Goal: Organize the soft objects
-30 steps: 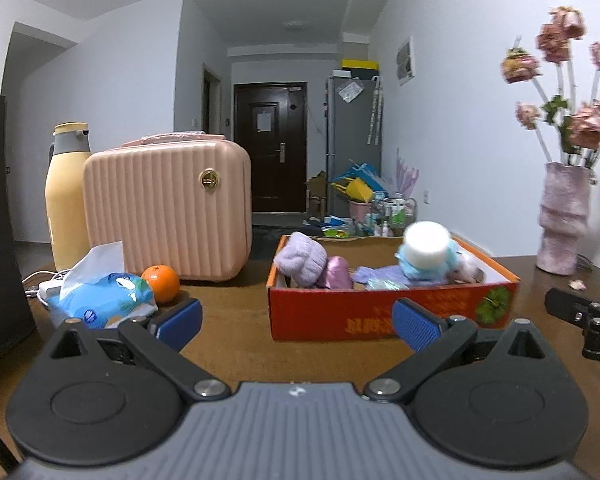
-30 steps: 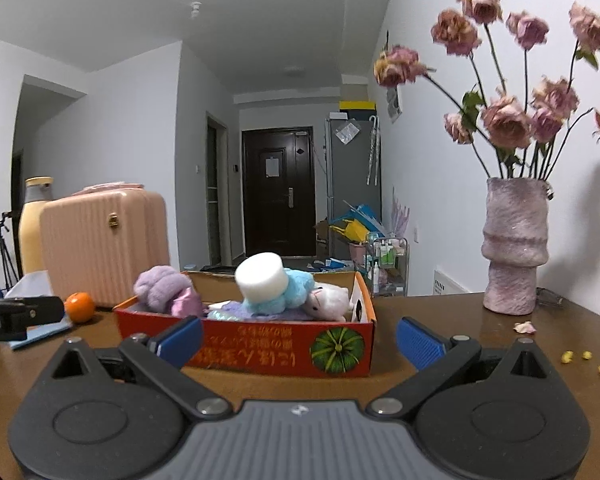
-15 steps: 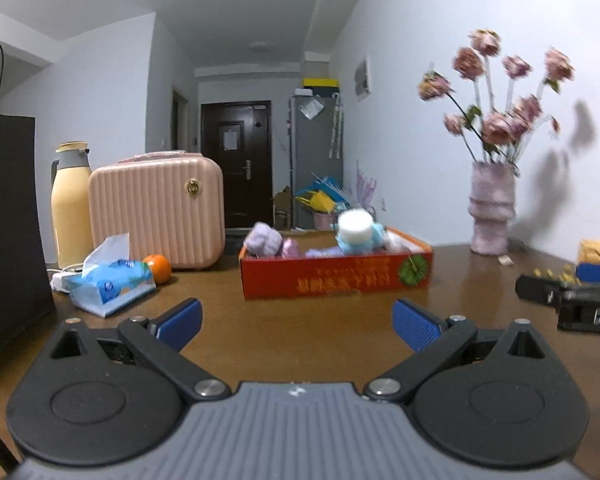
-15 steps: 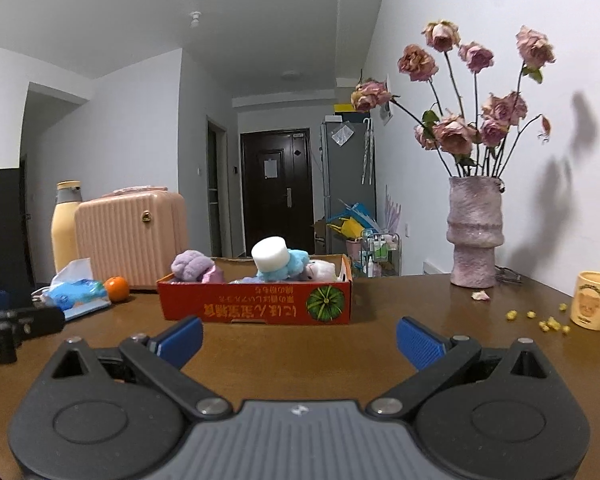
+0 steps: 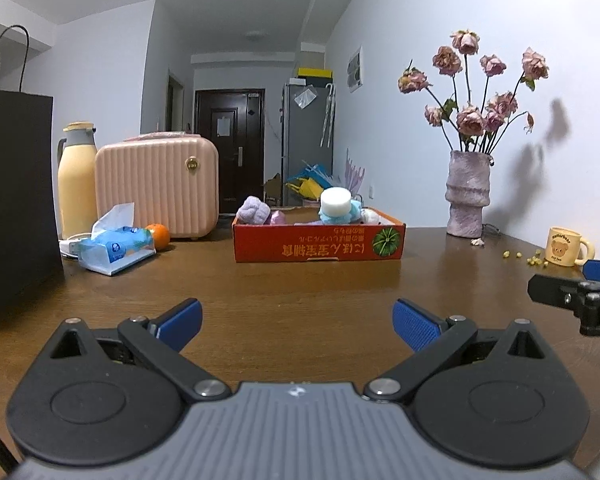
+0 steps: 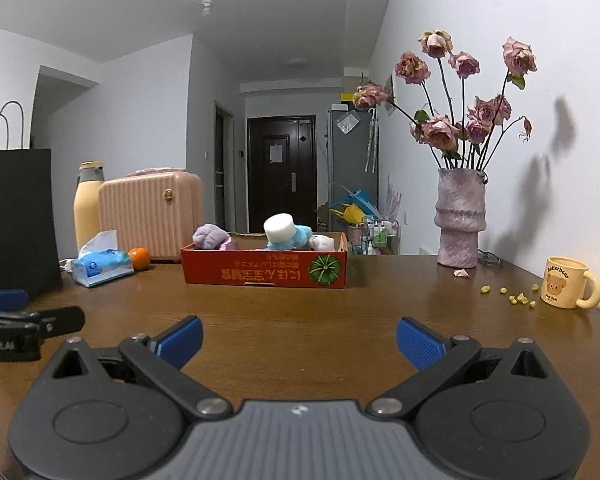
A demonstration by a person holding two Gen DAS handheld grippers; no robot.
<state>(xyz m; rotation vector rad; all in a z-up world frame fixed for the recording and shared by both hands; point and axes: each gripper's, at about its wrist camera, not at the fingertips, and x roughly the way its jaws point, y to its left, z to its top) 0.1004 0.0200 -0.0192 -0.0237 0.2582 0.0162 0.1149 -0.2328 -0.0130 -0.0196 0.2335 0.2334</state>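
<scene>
A red cardboard box (image 5: 318, 242) stands on the brown table, also in the right wrist view (image 6: 264, 269). It holds a purple plush (image 5: 253, 209), a white foam cylinder (image 5: 336, 200) on a light blue plush, and a white plush at its right end. My left gripper (image 5: 298, 324) is open and empty, low over the table well short of the box. My right gripper (image 6: 300, 342) is open and empty too, to the right of the left one. Each gripper's fingers show at the edge of the other's view.
Left of the box are a pink case (image 5: 158, 186), an orange (image 5: 159, 235), a tissue pack (image 5: 114, 246), a yellow flask (image 5: 77, 184) and a black bag (image 5: 16, 208). A vase of dried roses (image 6: 460, 220) and a yellow mug (image 6: 568, 282) with scattered crumbs stand at the right.
Both grippers have pulled back from the box, which now looks smaller and farther away. Both stayed open and empty.
</scene>
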